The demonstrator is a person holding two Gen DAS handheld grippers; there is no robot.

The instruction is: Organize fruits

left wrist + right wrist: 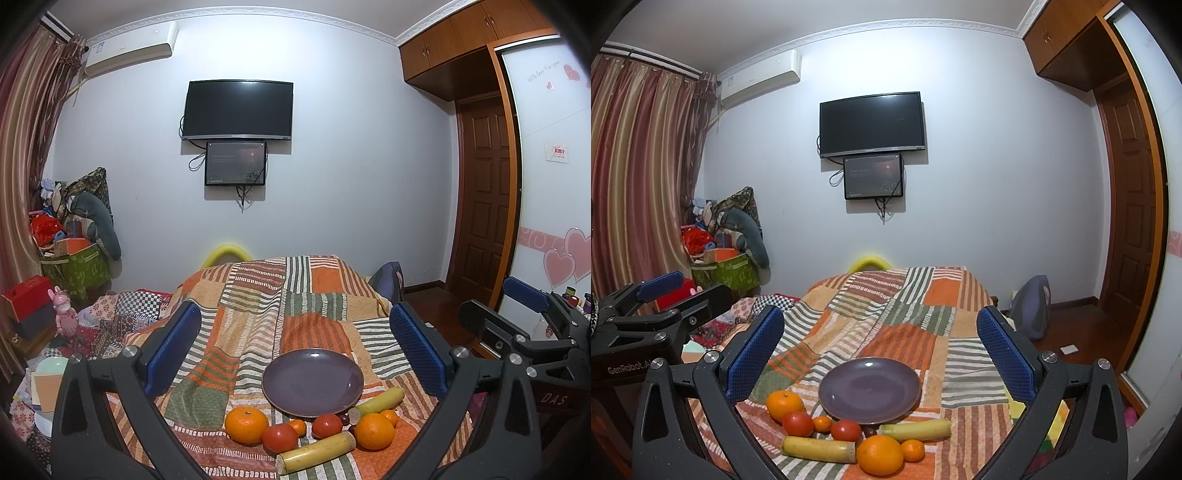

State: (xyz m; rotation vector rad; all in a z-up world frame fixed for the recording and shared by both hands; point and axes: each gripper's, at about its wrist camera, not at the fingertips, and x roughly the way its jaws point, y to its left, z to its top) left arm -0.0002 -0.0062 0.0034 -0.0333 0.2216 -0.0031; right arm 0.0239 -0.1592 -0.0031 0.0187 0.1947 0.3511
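An empty purple plate (312, 382) (869, 391) lies on a striped patchwork blanket (288, 306) (886, 314). In front of it lie two large oranges (246, 424) (374, 431), two red tomatoes (280, 438) (327, 425), small tangerines (298, 427), two yellow sugarcane-like sticks (316, 452) (376, 402) and a dark plum (344, 419). My left gripper (295, 350) is open and empty above the plate. My right gripper (879, 350) is open and empty, held to its right. In the right wrist view the fruits show too: orange (880, 455), tomato (798, 423), stick (818, 449).
The blanket covers a raised table or bed. Cluttered boxes (74, 266) and a pink toy (65, 317) stand at the left by the curtain. A backpack (1030, 310) sits on the floor at the right. A TV (238, 110) hangs on the far wall.
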